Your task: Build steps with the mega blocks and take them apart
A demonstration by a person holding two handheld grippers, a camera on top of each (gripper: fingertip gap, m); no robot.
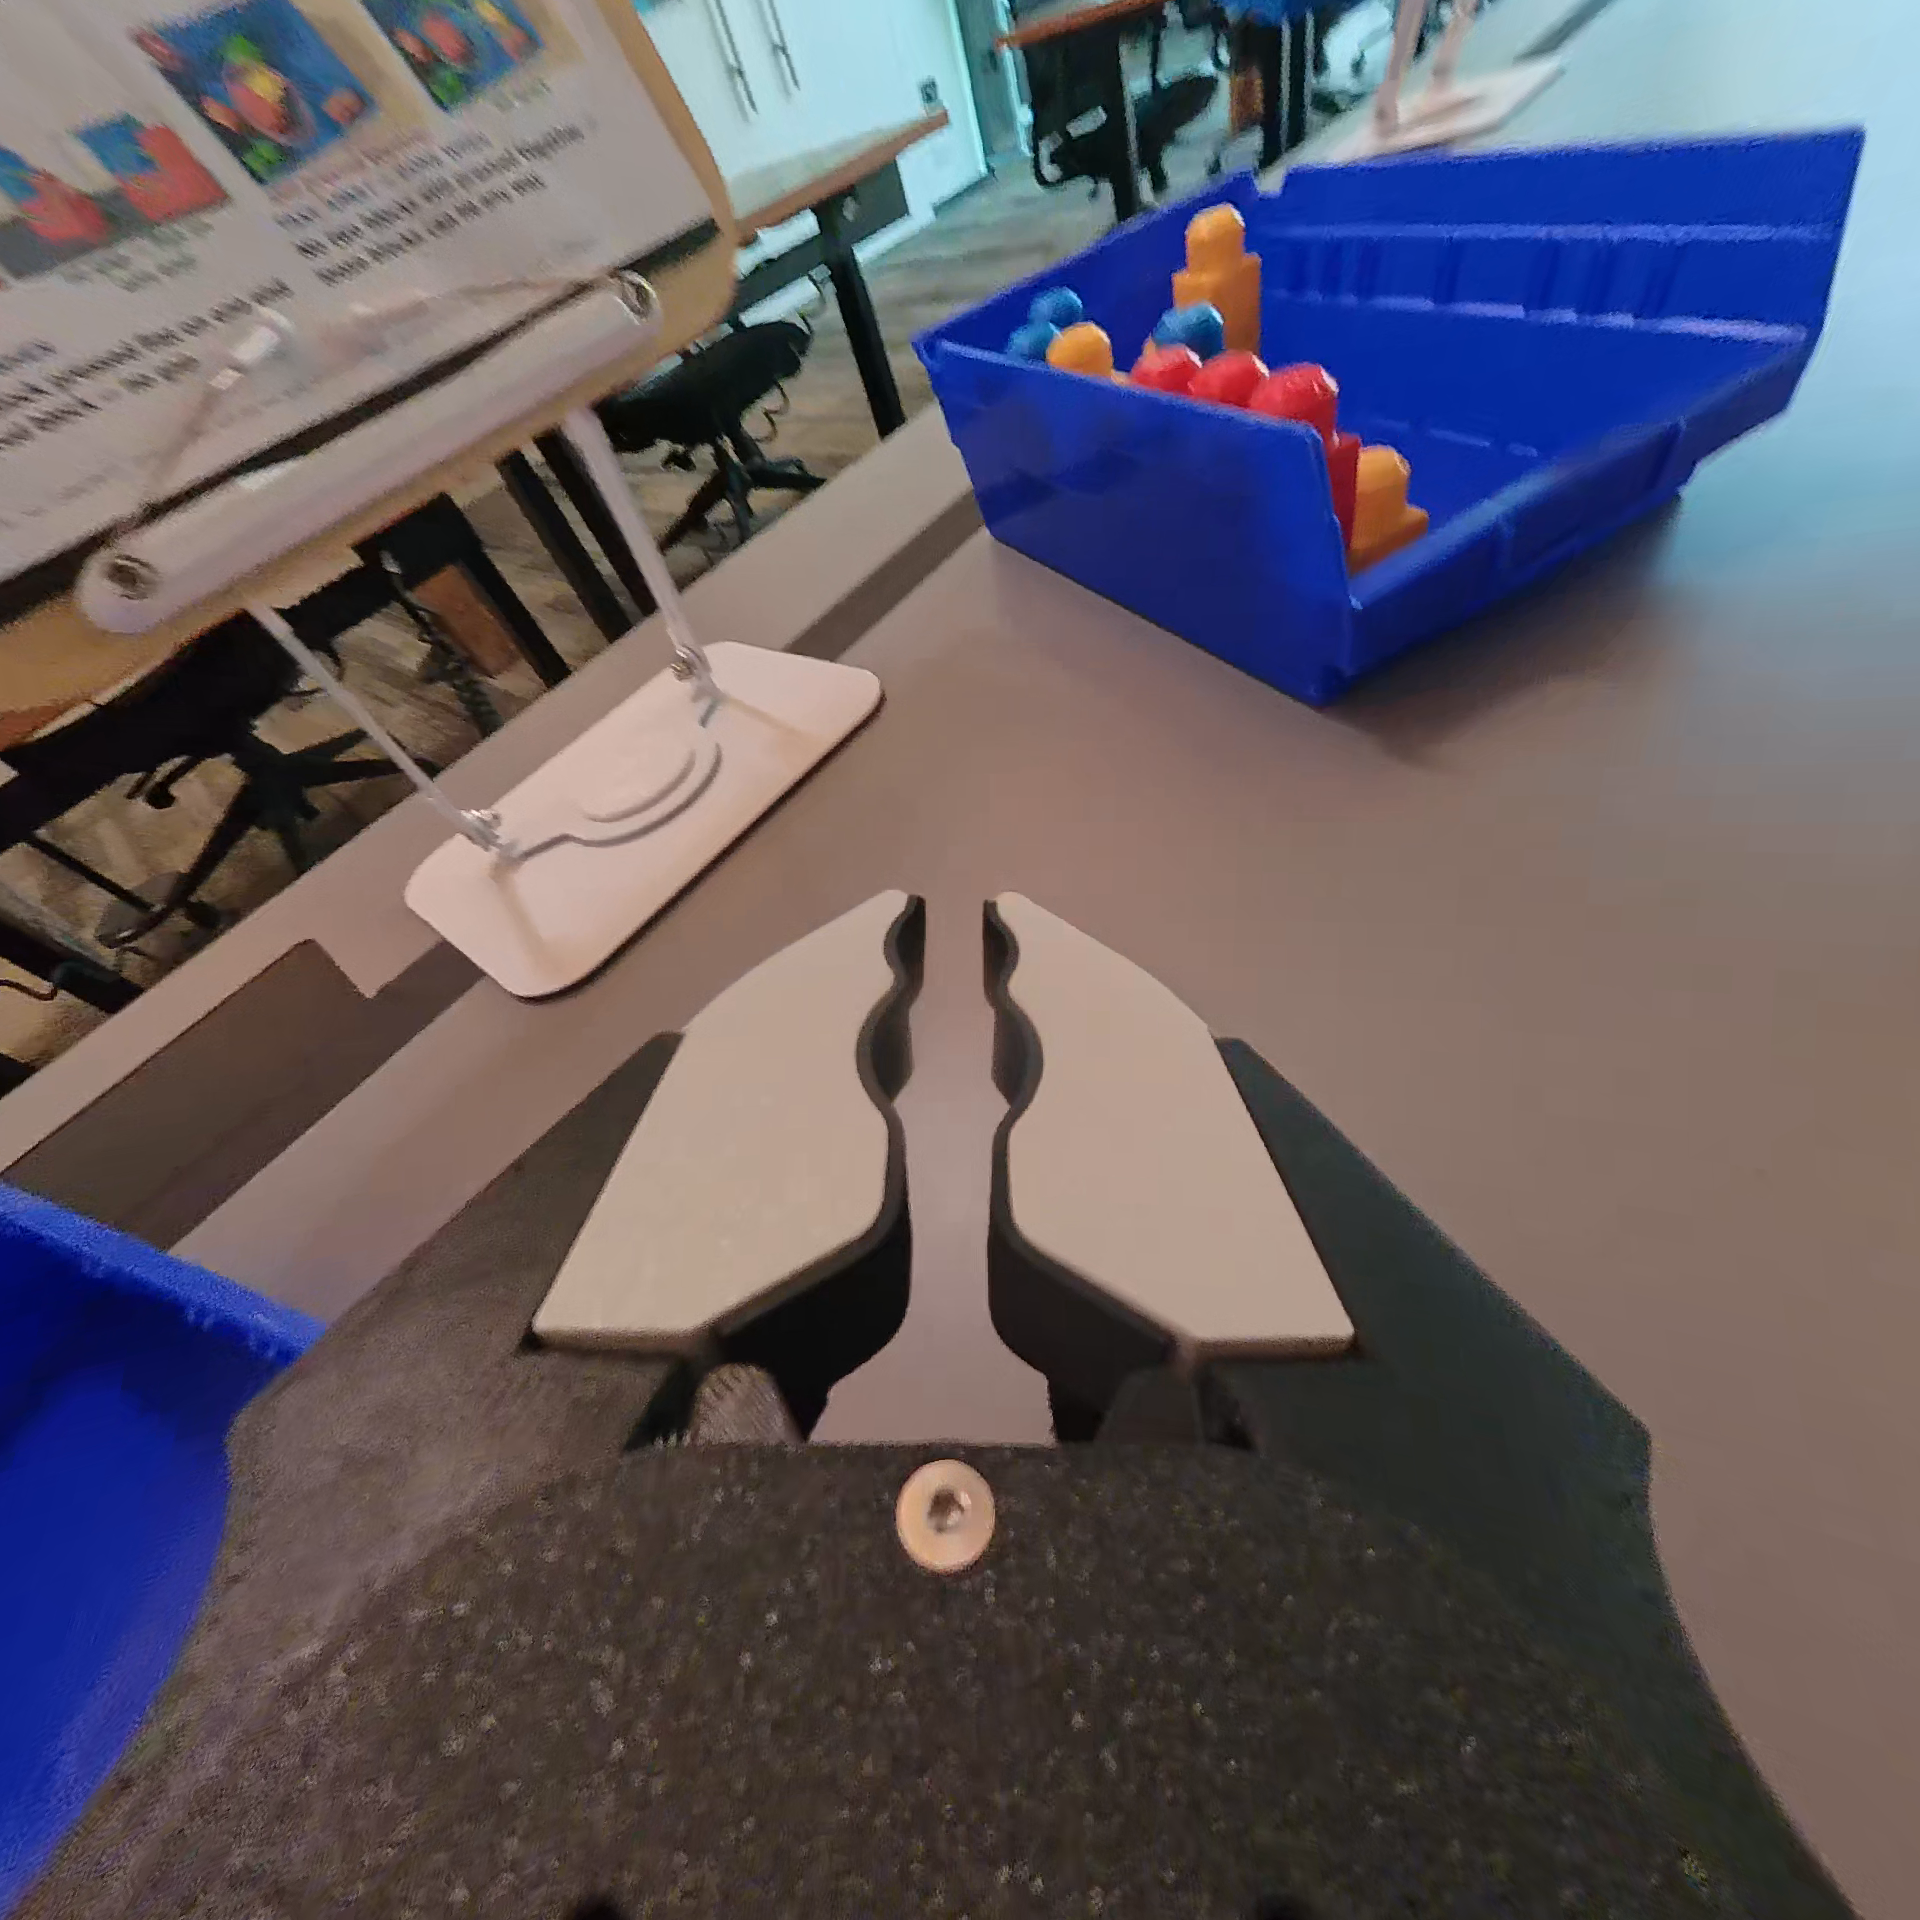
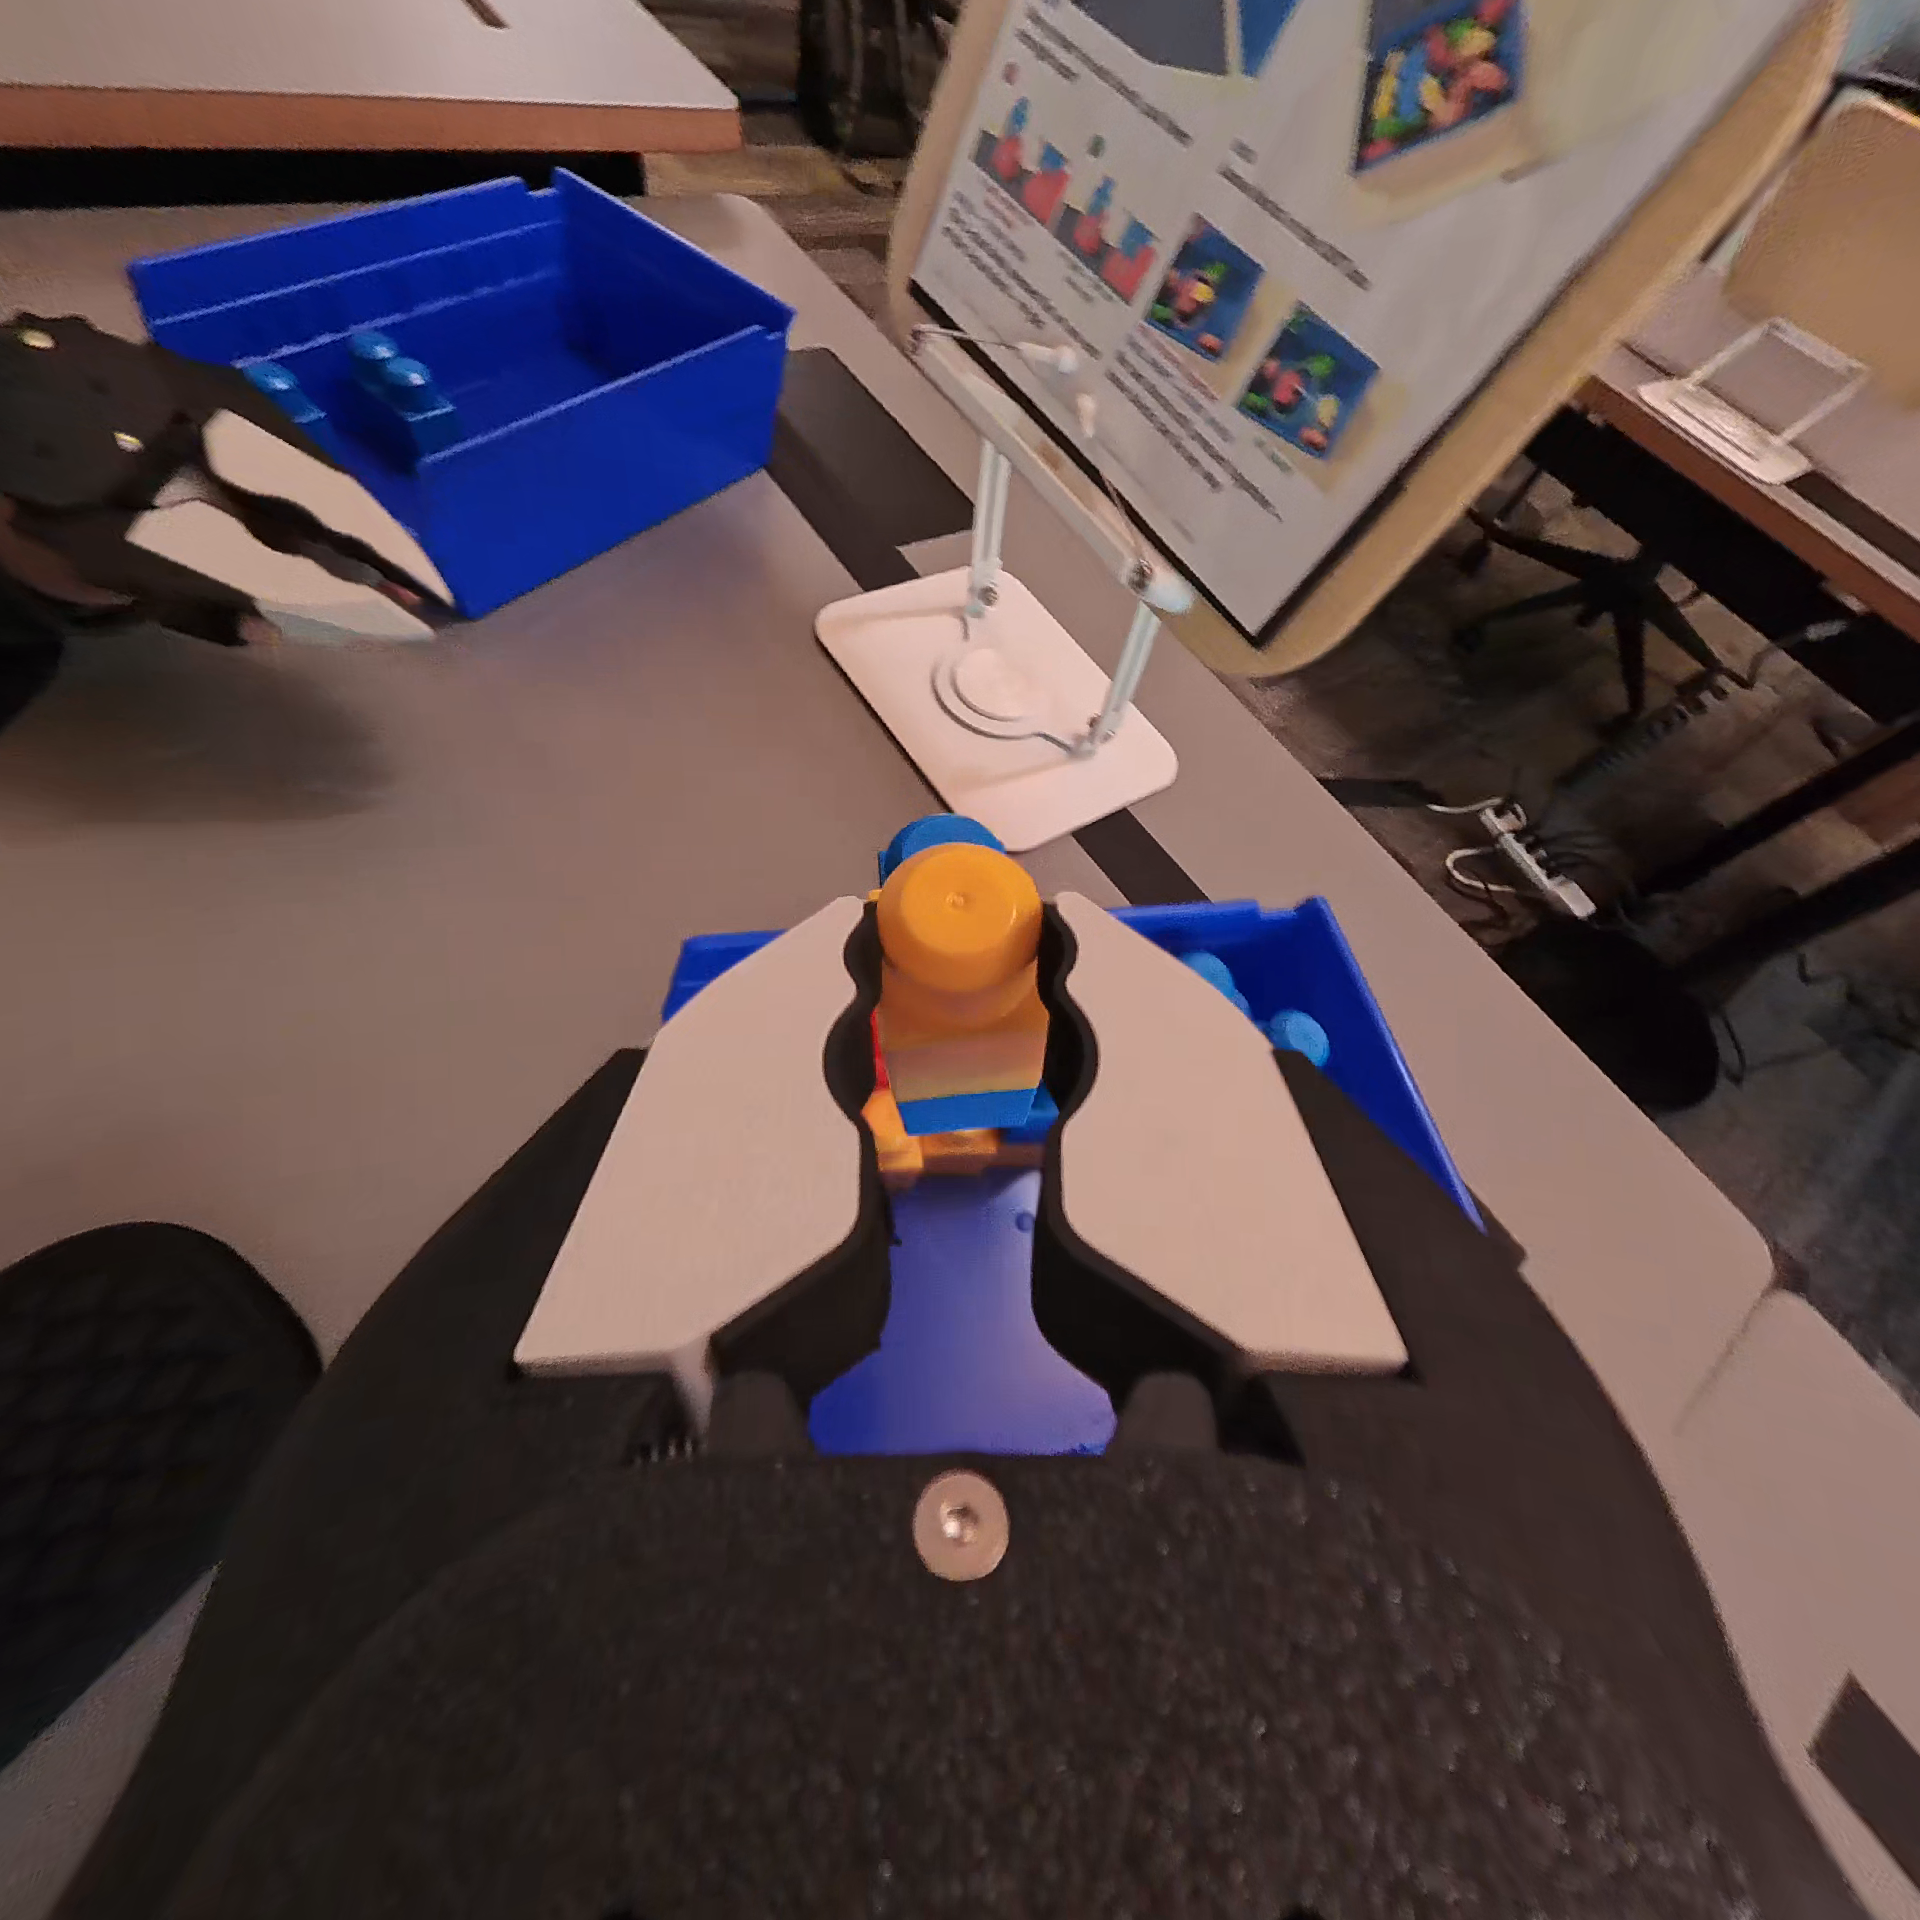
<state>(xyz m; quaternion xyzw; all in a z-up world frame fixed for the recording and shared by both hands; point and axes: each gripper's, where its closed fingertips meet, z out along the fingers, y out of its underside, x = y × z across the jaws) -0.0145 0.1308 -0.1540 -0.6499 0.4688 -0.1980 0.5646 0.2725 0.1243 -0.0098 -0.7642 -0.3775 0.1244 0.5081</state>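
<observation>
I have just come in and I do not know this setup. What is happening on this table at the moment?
A person works with two handheld grippers on a grey table. The right gripper is closed around the orange block on top of a small stack of mega blocks, above a blue bin. The left gripper holds nothing; its fingers are nearly together over bare table. A second blue bin holds a few blue blocks. An instruction sheet on a stand is behind.
</observation>
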